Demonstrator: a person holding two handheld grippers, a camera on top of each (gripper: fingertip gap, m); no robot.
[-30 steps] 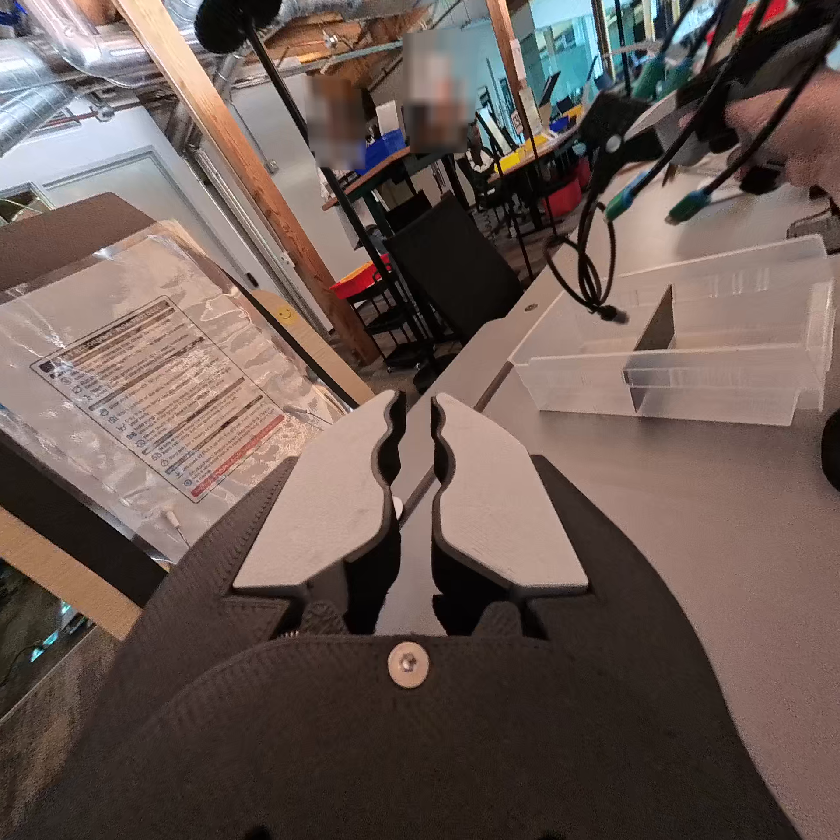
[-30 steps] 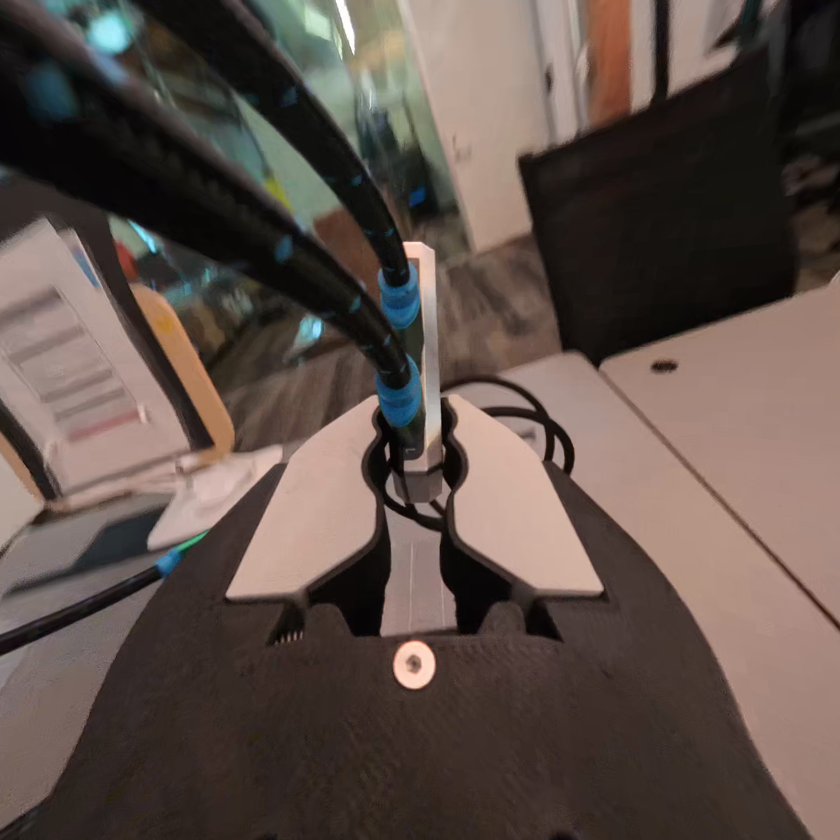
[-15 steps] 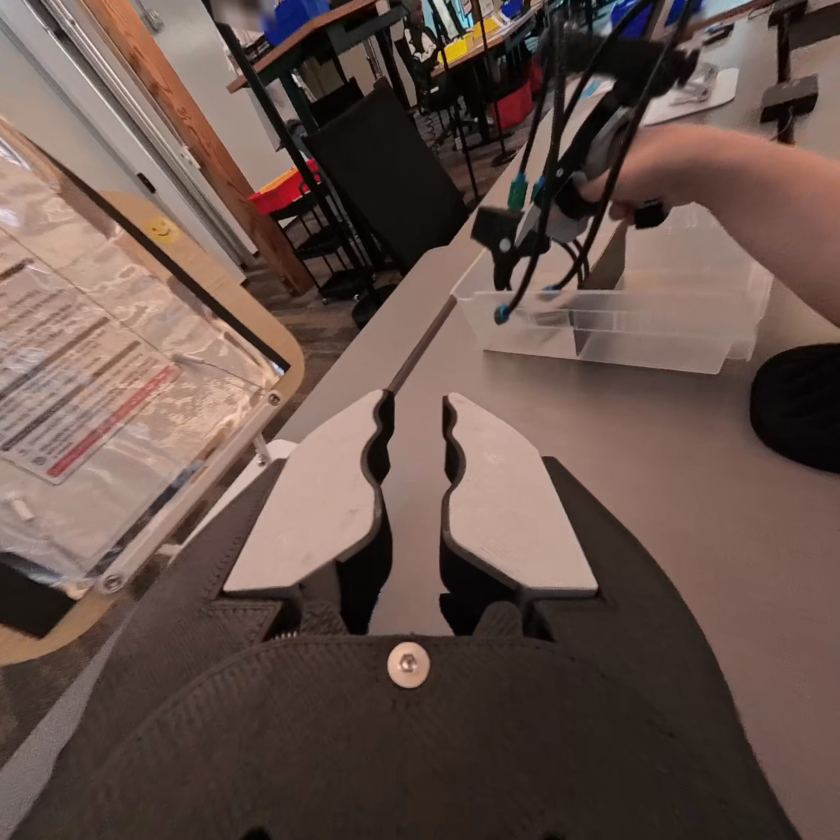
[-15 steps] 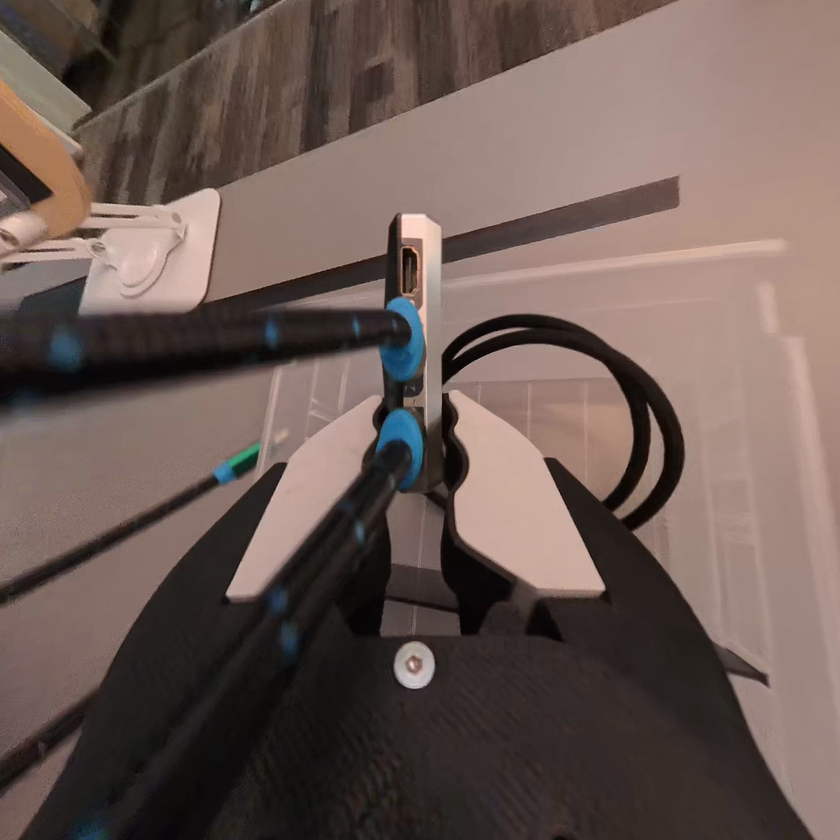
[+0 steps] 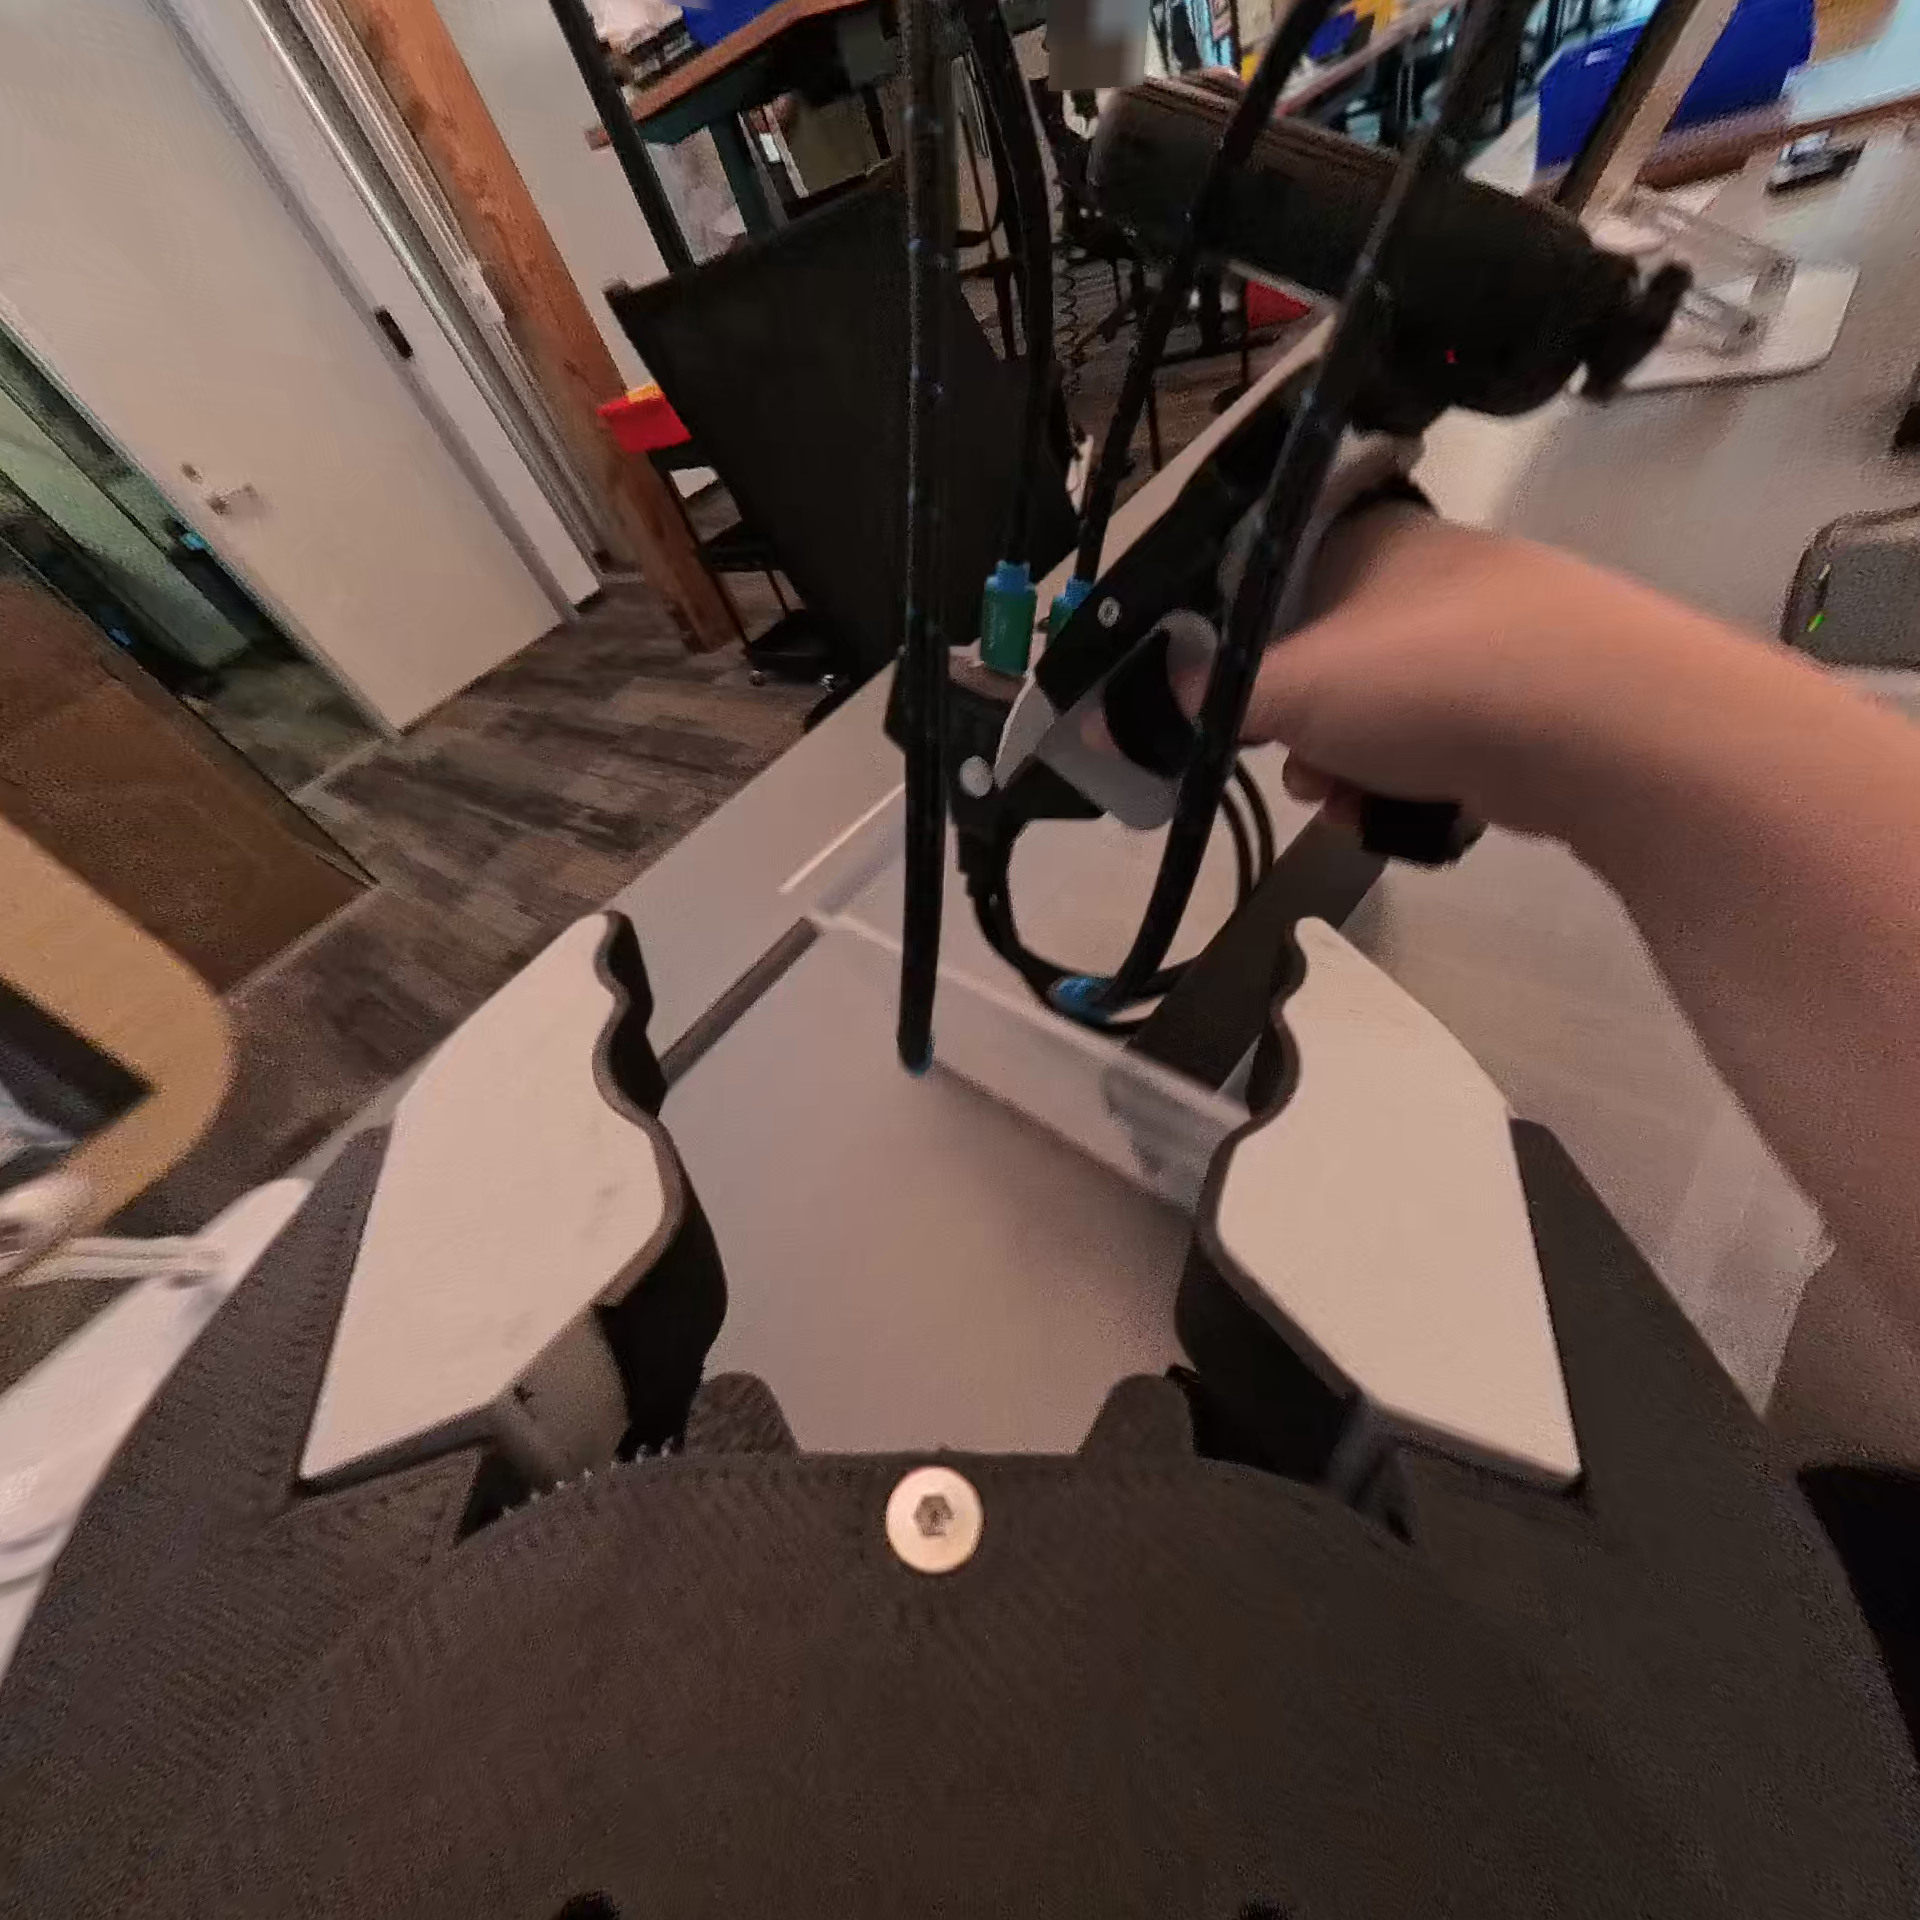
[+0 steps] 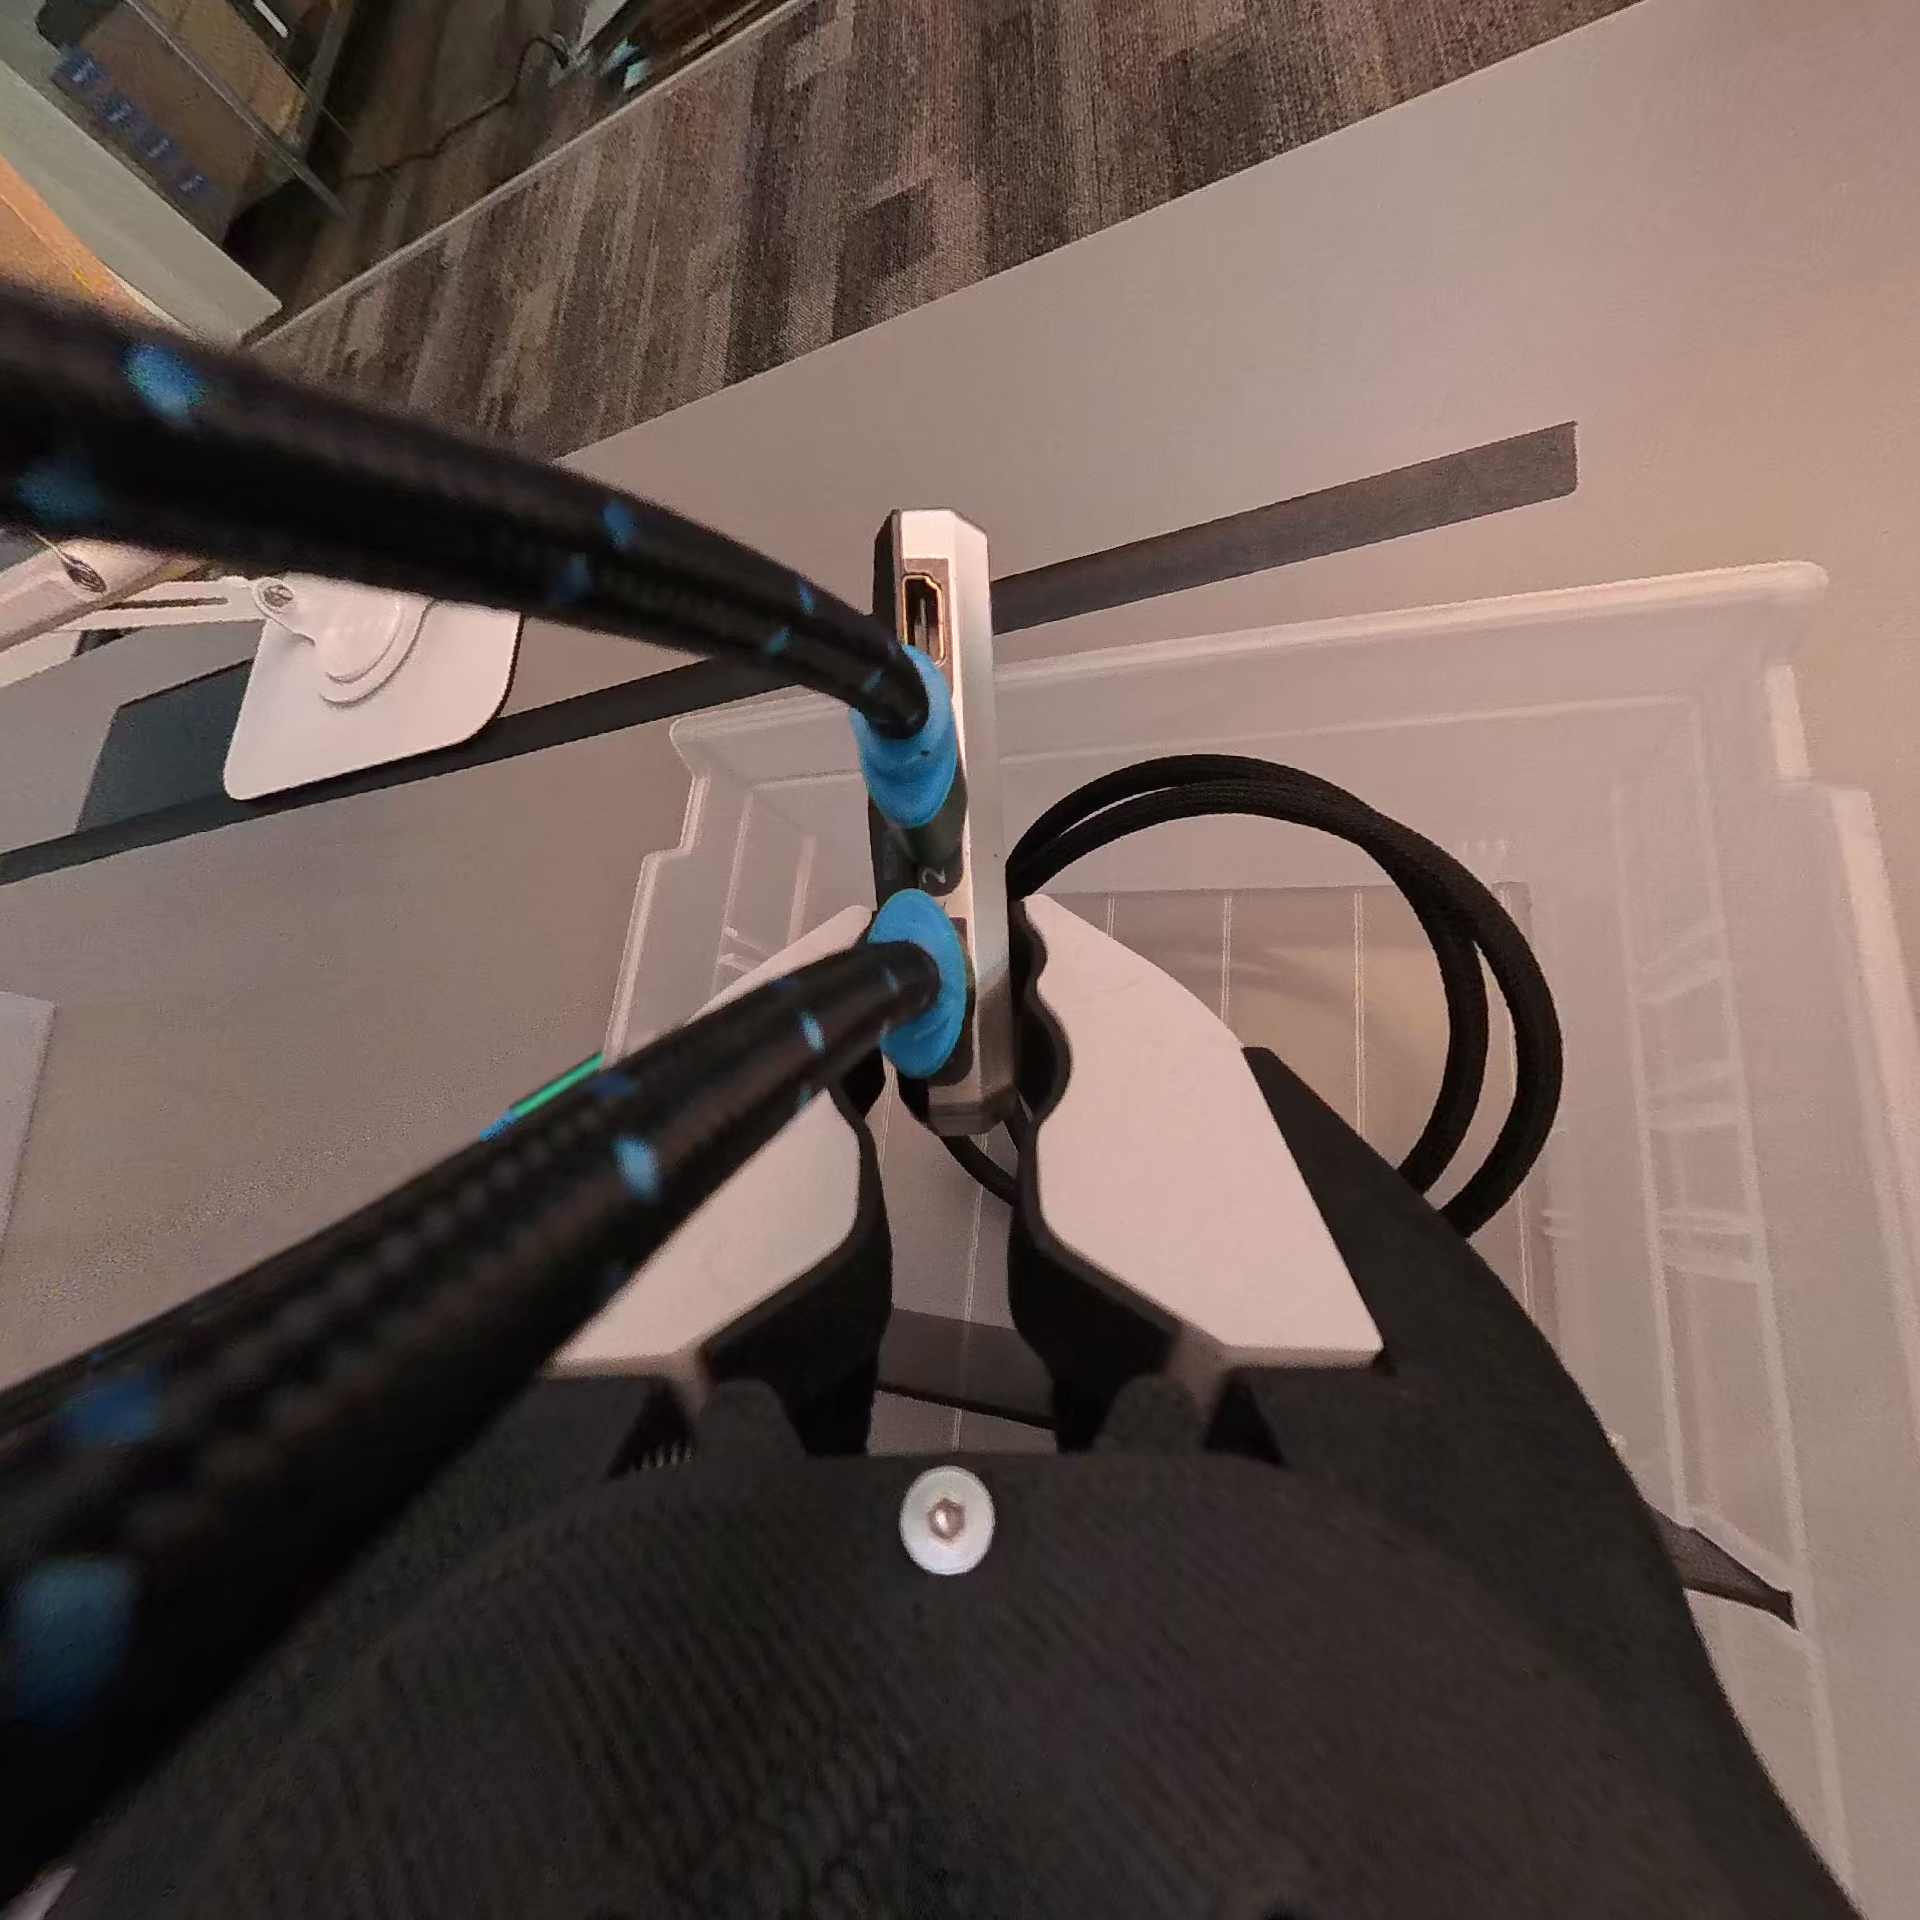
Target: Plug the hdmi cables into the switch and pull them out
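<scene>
My right gripper (image 6: 940, 1023) is shut on the near end of a slim silver HDMI switch (image 6: 971, 748) and holds it on edge over a clear plastic bin (image 6: 1434, 644). Two black braided HDMI cables with blue collars are plugged into its left face, the upper cable (image 6: 582, 566) and the lower cable (image 6: 644, 1143). One port above them is free. The switch's own black lead (image 6: 1496, 997) loops to the right. My left gripper (image 5: 951, 1018) is open and empty, low over the table. In its view a hanging cable (image 5: 920, 727) drops just ahead of it, beside the right gripper (image 5: 1049, 717).
The clear bin (image 5: 1039, 1029) has a dark divider (image 5: 1247, 956) and sits on the grey table (image 5: 894, 1247). A person's hand and forearm (image 5: 1558, 727) reach in from the right. A white stand base (image 6: 364, 686) lies beyond the table's dark seam. The table edge and floor are at the left.
My left gripper has opened wide and moved closer to the bin and the hanging cables. My right gripper has tipped downward over the bin, still holding the switch.
</scene>
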